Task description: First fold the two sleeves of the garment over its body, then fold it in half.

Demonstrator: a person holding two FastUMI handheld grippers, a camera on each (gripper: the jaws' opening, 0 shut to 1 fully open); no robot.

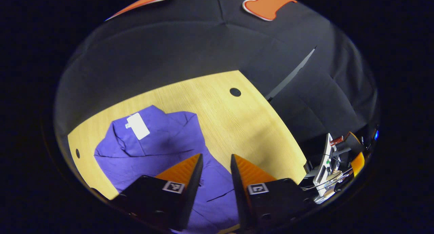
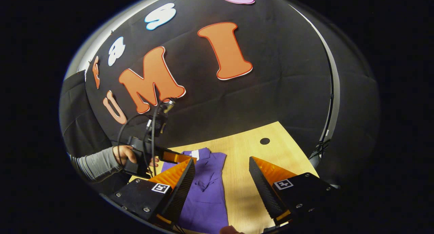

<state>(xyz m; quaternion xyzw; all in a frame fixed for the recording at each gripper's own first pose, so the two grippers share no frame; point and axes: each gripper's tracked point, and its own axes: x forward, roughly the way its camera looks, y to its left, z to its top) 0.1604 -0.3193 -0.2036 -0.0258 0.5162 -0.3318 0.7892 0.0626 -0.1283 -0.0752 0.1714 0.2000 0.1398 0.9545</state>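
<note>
Wooden table [image 1: 237, 125] under black cloth. Purple garment [image 1: 159, 149] lies flat, long axis running away from me. My left gripper [image 1: 217, 169], jaws apart, empty, hangs directly over it; right gripper [image 2: 222, 179], open wider, sits off its edge.

A purple garment [image 1: 159, 149] lies flat on the wooden surface [image 1: 237, 122]. A white tag [image 1: 138, 125] shows at its collar. Its cloth is creased.
</note>
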